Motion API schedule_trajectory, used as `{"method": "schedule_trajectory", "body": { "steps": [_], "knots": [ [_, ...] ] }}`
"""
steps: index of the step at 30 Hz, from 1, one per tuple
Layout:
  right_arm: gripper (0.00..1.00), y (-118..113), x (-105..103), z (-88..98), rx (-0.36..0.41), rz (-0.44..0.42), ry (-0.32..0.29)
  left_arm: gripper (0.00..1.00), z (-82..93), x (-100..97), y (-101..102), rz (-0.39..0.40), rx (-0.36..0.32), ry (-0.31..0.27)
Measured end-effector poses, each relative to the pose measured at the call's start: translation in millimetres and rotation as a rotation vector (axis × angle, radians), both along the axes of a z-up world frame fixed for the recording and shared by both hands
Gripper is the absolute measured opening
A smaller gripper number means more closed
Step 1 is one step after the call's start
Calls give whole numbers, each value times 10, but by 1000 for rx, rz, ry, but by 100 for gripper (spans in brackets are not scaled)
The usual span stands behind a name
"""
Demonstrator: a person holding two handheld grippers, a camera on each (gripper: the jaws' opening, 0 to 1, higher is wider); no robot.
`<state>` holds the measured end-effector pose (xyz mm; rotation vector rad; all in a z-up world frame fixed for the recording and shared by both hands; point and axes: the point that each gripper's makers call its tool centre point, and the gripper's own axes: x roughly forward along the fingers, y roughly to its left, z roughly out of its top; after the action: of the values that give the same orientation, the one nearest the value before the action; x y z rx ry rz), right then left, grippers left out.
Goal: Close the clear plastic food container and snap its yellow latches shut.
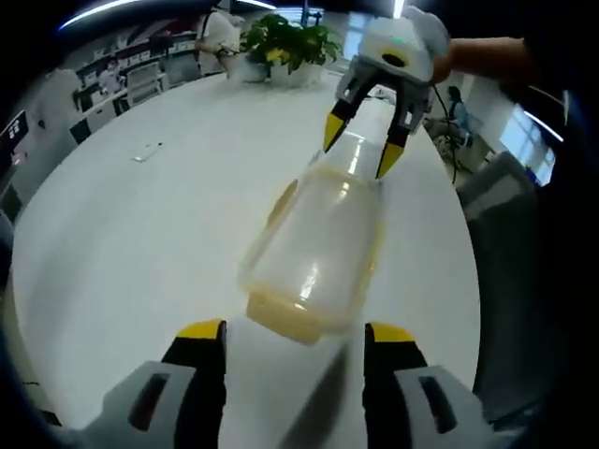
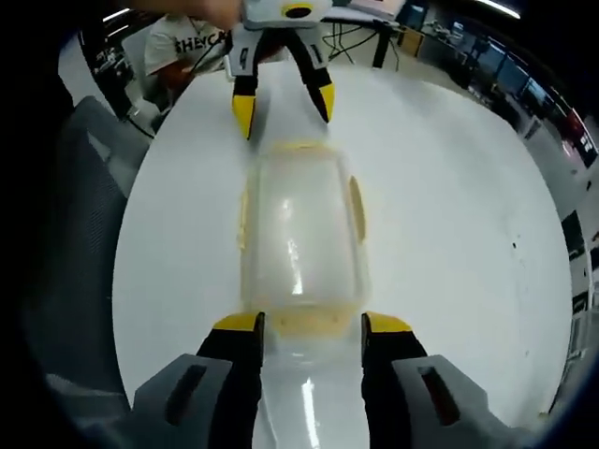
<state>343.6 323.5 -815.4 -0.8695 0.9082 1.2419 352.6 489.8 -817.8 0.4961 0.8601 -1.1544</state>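
A clear plastic food container with its lid on lies on the white table, with yellow latches along its sides and ends. In the left gripper view, my left gripper is open, its yellow tips just short of the container's near end. My right gripper hangs open over the far end. In the right gripper view, the container lies lengthwise. My right gripper is open at the near end latch, and my left gripper is open beyond the far end. I cannot tell whether the latches are snapped down.
Potted plants stand at the table's far edge, and a small object lies on the left. A grey chair sits beside the table edge. A person in a white shirt is behind the left gripper.
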Motion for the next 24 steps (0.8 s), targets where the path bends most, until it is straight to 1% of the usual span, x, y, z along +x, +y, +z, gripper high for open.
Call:
{"method": "schedule_trajectory", "body": {
  "steps": [5, 7, 10, 13, 18, 20, 24],
  "knots": [
    [40, -12, -14, -63, -57, 35, 8, 53, -50, 24, 6, -56, 41, -16],
    [40, -24, -33, -94, -77, 43, 20, 52, -47, 58, -2, -75, 52, -29],
    [41, -18, -32, -126, -85, 47, 29, 51, -12, 108, -38, -107, 57, -65],
    [41, -15, -48, -152, -96, 55, 40, 51, -52, 121, -40, -136, 82, -71],
    [42, -29, -53, -215, -137, 77, 46, 51, -116, 151, -38, -185, 119, -94],
    [41, -48, -31, -227, -163, 86, 34, 50, -147, 153, -39, -204, 137, -97],
    [42, -76, -10, -282, -190, 88, 42, 50, -161, 118, -81, -243, 145, -101]
  ]
}}
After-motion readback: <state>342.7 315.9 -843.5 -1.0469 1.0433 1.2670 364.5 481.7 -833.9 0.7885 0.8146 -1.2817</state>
